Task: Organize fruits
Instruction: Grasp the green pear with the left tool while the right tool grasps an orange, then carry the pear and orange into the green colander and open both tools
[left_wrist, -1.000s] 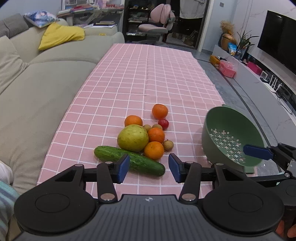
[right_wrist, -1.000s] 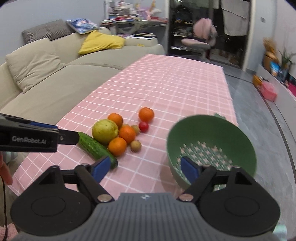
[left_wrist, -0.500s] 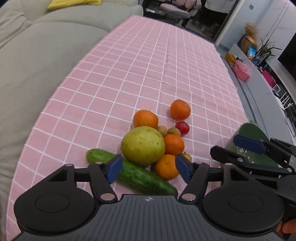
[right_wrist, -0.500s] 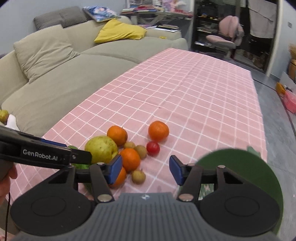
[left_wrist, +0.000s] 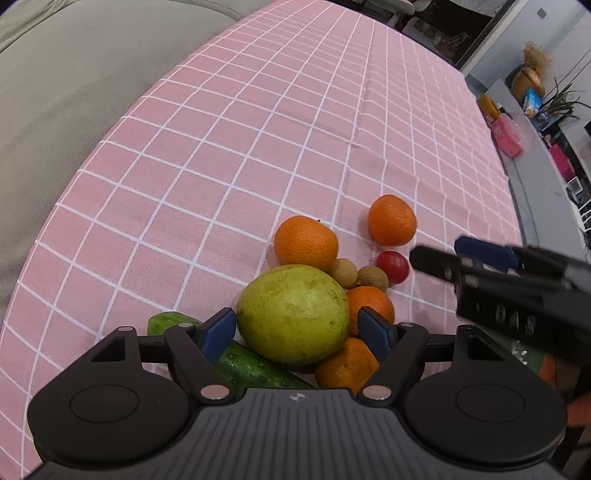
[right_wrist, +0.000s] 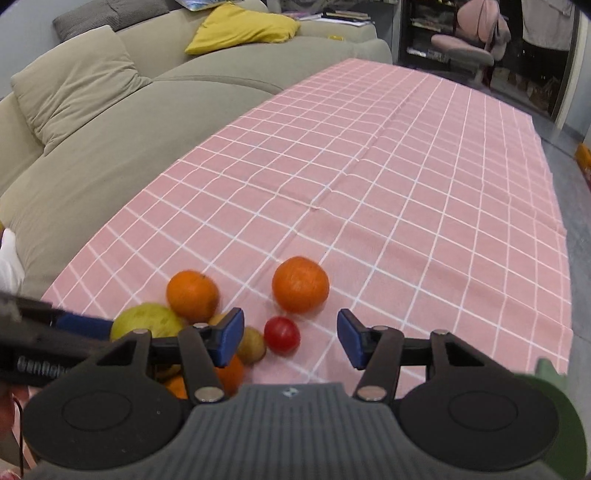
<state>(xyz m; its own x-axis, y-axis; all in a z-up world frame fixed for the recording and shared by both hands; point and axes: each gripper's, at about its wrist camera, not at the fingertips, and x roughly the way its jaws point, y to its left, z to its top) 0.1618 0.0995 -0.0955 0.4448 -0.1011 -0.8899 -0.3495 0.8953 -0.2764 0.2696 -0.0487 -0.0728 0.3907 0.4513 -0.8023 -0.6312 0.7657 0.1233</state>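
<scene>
A pile of fruit lies on the pink checked tablecloth (left_wrist: 258, 129). My left gripper (left_wrist: 297, 330) is open, its blue pads on either side of a big yellow-green pear (left_wrist: 293, 314), not closed on it. A cucumber (left_wrist: 243, 363) lies under the left pad. Several oranges (left_wrist: 306, 242) surround the pear, with two small brown fruits (left_wrist: 345, 272) and a red cherry tomato (left_wrist: 392, 266). My right gripper (right_wrist: 290, 338) is open and empty, just above the cherry tomato (right_wrist: 281, 334), with an orange (right_wrist: 300, 284) beyond it. The right gripper also shows in the left wrist view (left_wrist: 480, 258).
A beige sofa (right_wrist: 92, 122) runs along the table's left side, with a yellow cushion (right_wrist: 240, 26). A green colander rim (right_wrist: 565, 406) shows at the lower right. A cabinet with boxes (left_wrist: 517, 129) stands to the right of the table.
Both grippers have moved forward and down toward the fruit. The left one now brackets the pear; the right one has swung left from the colander to over the cherry tomato.
</scene>
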